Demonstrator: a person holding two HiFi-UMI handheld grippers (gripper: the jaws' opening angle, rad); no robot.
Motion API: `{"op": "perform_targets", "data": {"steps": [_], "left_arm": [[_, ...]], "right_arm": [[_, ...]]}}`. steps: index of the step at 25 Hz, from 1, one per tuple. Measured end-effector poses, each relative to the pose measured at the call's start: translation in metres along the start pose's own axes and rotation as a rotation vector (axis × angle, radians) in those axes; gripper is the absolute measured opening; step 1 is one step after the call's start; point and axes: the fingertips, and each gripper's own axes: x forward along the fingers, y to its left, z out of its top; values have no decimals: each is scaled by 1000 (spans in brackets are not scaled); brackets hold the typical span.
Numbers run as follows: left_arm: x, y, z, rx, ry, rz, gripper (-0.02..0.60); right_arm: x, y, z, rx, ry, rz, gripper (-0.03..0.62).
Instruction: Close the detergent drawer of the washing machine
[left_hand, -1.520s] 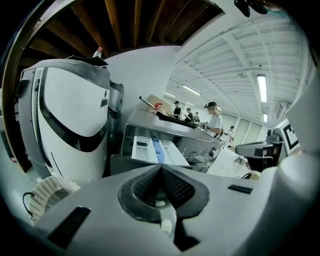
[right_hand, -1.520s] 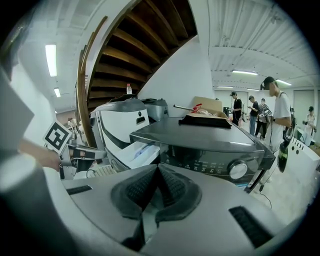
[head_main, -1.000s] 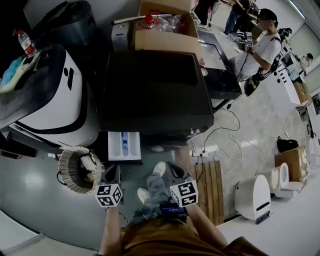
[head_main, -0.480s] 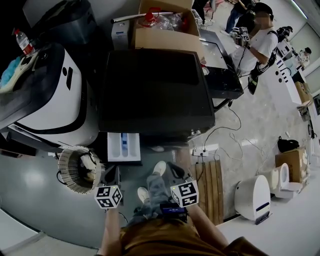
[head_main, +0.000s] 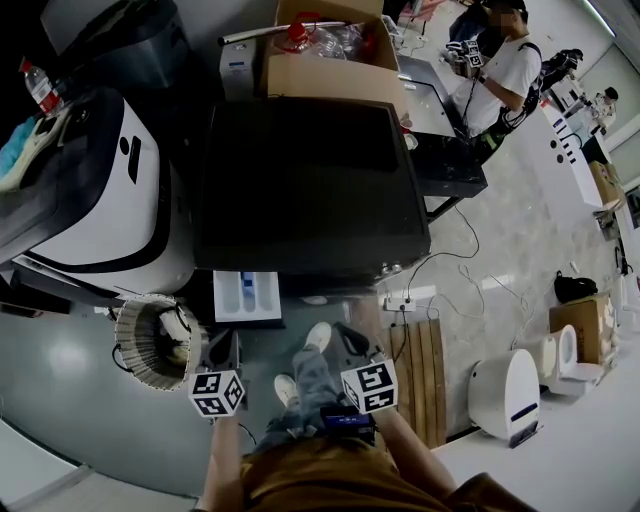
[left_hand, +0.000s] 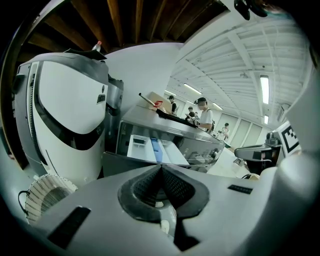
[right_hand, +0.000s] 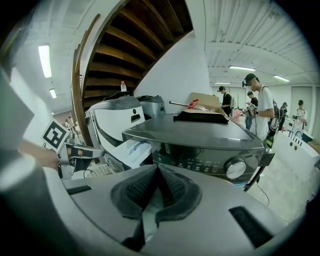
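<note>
Both grippers hover low in front of the dark washing machine (head_main: 310, 180), and neither touches it. The left gripper (left_hand: 161, 167) has its fingers (left_hand: 145, 185) pressed together with nothing between them. It points toward the detergent drawer (left_hand: 155, 150), which is apart from the tips. The right gripper (right_hand: 156, 167) matches it: fingers (right_hand: 137, 187) shut tight and empty, facing the control panel and its round dial (right_hand: 235, 169). The drawer is pulled out, a white tray with a blue insert jutting from the left end of the machine's front panel. From the head view it hangs over the floor at the machine's front-left corner. Just left of the left gripper, a woven basket (head_main: 155, 340) stands on the floor, tucked against a big white appliance (head_main: 110, 200) that stands beside the washer's left side. The person's two shoes (head_main: 318, 338) show on the floor between the grippers. At the washer's front-right corner a power strip (head_main: 400, 303) lies on the floor with cables trailing off to the right, and a slatted wooden board (head_main: 425, 380) lies near it. Behind the machine's back edge sits an open cardboard box (head_main: 325, 50), and farther off to the right another person (head_main: 495, 70) stands in a white shirt.
</note>
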Motion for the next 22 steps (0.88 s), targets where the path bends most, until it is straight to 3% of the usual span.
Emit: {"op": "perform_targets", "data": {"steps": [22], "left_arm": [[45, 17, 37, -25, -21, 18, 25]], "right_arm": [[24, -26, 21, 5, 14, -23, 12]]}}
